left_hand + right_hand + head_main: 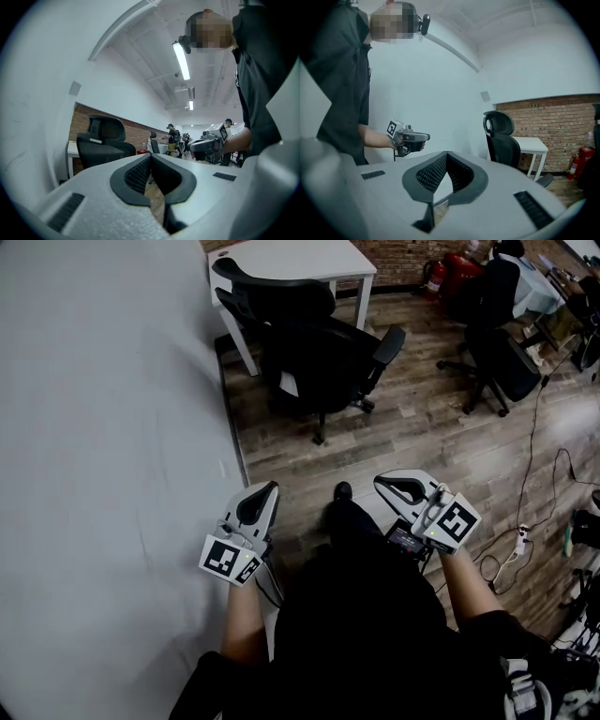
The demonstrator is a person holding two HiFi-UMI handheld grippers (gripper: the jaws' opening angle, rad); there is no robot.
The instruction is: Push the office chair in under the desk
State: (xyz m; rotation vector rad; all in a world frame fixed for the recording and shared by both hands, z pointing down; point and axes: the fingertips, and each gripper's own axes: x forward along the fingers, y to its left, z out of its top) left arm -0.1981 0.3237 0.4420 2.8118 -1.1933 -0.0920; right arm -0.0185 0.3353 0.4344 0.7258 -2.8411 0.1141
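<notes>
Black-padded jaws on both grippers are clenched shut with nothing between them. The left gripper point(265, 495) and right gripper point(389, 487) are held low in front of the person, either side of a dark shoe point(343, 490), above the wood-plank floor point(422, 427). A pale grey wall point(103, 427) runs along the left. Farther ahead, well apart from both grippers, the black office chair point(314, 348) stands on the floor beside that wall, most of it out in front of the desk's white tabletop point(291, 257). Beyond, to the right, stand a second black chair point(502, 357) and a red fire extinguisher point(434, 276).
</notes>
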